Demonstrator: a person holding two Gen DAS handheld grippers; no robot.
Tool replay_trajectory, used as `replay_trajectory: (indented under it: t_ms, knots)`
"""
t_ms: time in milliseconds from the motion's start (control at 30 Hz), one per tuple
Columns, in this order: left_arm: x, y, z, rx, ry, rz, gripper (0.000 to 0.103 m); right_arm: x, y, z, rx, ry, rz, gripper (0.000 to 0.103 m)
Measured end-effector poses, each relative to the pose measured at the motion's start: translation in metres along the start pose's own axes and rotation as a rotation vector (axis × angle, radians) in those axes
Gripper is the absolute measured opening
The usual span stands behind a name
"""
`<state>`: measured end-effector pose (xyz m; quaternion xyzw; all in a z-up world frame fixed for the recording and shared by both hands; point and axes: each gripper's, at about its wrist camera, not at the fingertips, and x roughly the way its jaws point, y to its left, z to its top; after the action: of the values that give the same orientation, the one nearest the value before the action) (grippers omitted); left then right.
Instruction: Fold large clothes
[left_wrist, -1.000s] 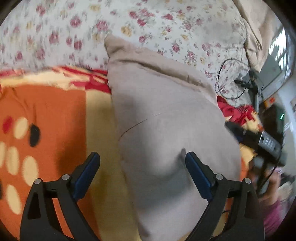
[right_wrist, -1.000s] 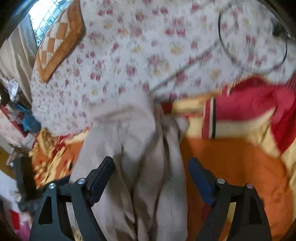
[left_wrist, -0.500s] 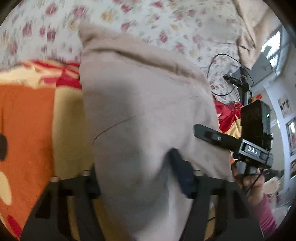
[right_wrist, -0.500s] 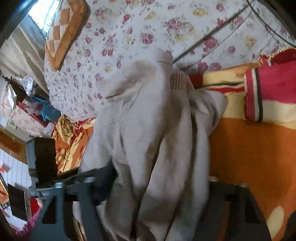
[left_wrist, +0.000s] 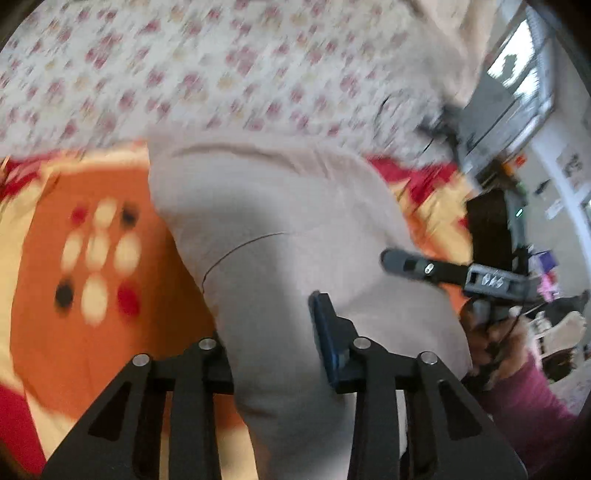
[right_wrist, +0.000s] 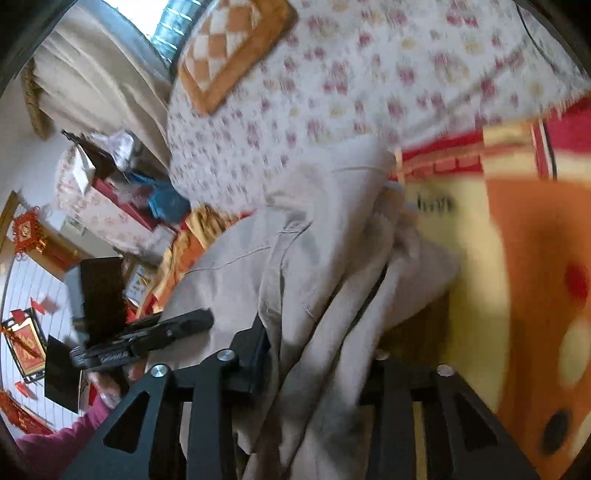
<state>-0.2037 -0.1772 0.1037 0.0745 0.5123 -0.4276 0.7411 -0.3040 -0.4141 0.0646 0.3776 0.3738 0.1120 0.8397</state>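
Note:
A large beige garment (left_wrist: 273, 229) lies folded on an orange patterned blanket (left_wrist: 92, 314). My left gripper (left_wrist: 273, 354) is shut on the garment's near edge, which bunches between the blue pads (left_wrist: 328, 332). My right gripper (right_wrist: 317, 354) is shut on the garment's (right_wrist: 317, 236) other bunched edge, with several layers hanging between the fingers. The right gripper also shows in the left wrist view (left_wrist: 443, 269), and the left gripper in the right wrist view (right_wrist: 155, 336). Both views are blurred.
A white floral sheet (left_wrist: 221, 74) covers the bed behind the blanket. A checkered orange cushion (right_wrist: 232, 44) lies at the far end. A black cable (left_wrist: 391, 107) lies on the sheet. Cluttered furniture (right_wrist: 110, 184) and a window (left_wrist: 517, 85) stand beside the bed.
Both grippers went from open to shut on the beige garment's edges. The garment is now lifted and pulled toward me, and both views have shifted.

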Motion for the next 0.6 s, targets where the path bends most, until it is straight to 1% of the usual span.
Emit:
replay_trajectory:
  t_ms: [33, 67, 100, 133, 167, 233, 300, 333, 367, 433, 500, 533, 600]
  knots:
    - [0.014, 0.003, -0.013, -0.010, 0.039, 0.036, 0.038, 0.009, -0.006, -0.012, 0.038, 0.023, -0.040, 0.047]
    - [0.022, 0.006, -0.020, -0.022, 0.049, 0.056, 0.048, 0.013, -0.010, -0.018, 0.065, 0.040, -0.079, 0.055]
    - [0.024, 0.008, -0.024, -0.034, 0.041, 0.072, 0.053, 0.015, -0.011, -0.022, 0.082, 0.051, -0.104, 0.060]
    - [0.024, 0.010, -0.028, -0.050, 0.015, 0.092, 0.058, 0.012, -0.010, -0.024, 0.090, 0.046, -0.112, 0.060]
    - [0.021, 0.009, -0.029, -0.052, 0.002, 0.101, 0.060, 0.004, -0.001, -0.023, 0.074, 0.026, -0.135, 0.059]
    - [0.015, 0.008, -0.025, -0.059, -0.016, 0.132, 0.061, -0.015, 0.028, -0.020, -0.008, -0.051, -0.238, 0.059]
    - [0.011, 0.009, -0.019, -0.085, -0.028, 0.147, 0.061, -0.022, 0.050, -0.016, -0.073, -0.100, -0.284, 0.060]
    - [0.010, 0.011, -0.018, -0.093, -0.034, 0.157, 0.061, -0.023, 0.062, -0.013, -0.107, -0.121, -0.289, 0.060]
    - [0.009, 0.011, -0.017, -0.094, -0.048, 0.180, 0.062, -0.022, 0.074, -0.009, -0.142, -0.138, -0.291, 0.060]
    - [0.003, 0.013, -0.019, -0.090, -0.083, 0.231, 0.062, -0.013, 0.089, 0.001, -0.190, -0.166, -0.319, 0.062]
    - [0.001, 0.011, -0.019, -0.071, -0.121, 0.277, 0.066, 0.001, 0.094, 0.009, -0.216, -0.168, -0.340, 0.062]
    - [0.000, 0.010, -0.017, -0.063, -0.134, 0.298, 0.071, 0.013, 0.094, 0.014, -0.209, -0.161, -0.329, 0.062]
    - [0.005, 0.010, -0.011, -0.066, -0.142, 0.330, 0.073, 0.031, 0.091, 0.020, -0.196, -0.131, -0.296, 0.060]
